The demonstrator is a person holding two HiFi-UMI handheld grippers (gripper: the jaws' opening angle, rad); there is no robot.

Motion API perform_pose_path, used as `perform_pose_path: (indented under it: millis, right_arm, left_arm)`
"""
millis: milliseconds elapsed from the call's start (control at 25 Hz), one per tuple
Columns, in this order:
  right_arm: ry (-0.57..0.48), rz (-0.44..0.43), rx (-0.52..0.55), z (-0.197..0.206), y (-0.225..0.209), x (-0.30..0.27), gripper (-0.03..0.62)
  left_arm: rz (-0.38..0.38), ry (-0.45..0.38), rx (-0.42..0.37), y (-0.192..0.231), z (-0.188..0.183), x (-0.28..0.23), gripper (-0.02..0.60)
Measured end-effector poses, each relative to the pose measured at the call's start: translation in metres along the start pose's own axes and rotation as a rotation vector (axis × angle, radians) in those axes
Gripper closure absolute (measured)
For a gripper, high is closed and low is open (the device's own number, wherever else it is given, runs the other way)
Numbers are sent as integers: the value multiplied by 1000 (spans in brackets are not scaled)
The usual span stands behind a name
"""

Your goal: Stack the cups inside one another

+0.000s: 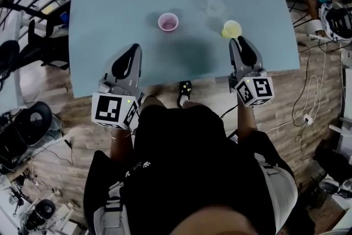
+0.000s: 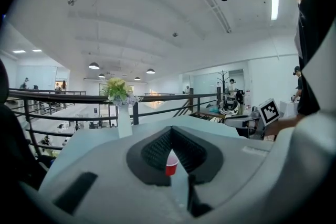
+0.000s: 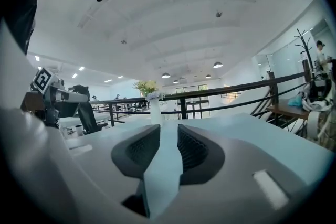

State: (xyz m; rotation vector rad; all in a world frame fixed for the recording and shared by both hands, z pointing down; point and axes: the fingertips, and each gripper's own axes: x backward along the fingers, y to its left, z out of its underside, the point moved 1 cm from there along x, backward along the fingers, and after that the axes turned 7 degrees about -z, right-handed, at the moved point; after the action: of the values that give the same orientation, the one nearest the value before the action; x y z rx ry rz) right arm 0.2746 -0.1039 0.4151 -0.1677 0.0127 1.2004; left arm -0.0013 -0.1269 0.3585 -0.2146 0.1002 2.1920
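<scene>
Left gripper point(image 1: 133, 50) clenched and empty, short of the pink cup point(image 1: 168, 22); right gripper point(image 1: 242, 41) slightly parted, empty, just beside the yellow cup point(image 1: 231, 28): risk is that narrow gap shoving the cup over, not straddling its wall.

Head view looks steeply down on the table point(image 1: 110, 8); gripper views skim it (both catch the vase point(image 2: 124, 122)).

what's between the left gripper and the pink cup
Only bare table, as the head view shows: nothing lies between the left gripper and the pink cup.
</scene>
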Motion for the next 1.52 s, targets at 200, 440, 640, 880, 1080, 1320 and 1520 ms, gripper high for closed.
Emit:
perform_pose_path:
  millis: [200,440,640,880,1080,1320,1520]
  right_arm:
    - [47,27,10,19,-26,-15,468]
    - [149,21,52,46,-42,-37,378]
    - [169,34,42,63,-61,-46,317]
    - [218,62,34,83,-74,-57,228]
    - [269,86,34,98,-87,-60,197]
    - [314,86,35,112,-91,-62,191]
    - [344,69,50,118,-88,-64,244]
  left_arm:
    - [-72,30,24,8,10,4,597]
    - [-124,78,33,17,21,6,597]
    - [-157,88,22,19,21,0,597]
    - [-171,99,19,22,22,-4,597]
    - [-181,102,9,23,18,-8,597]
    - [-198,98,0,25,16,-4,597]
    - [-214,113,0,29,23,5,597]
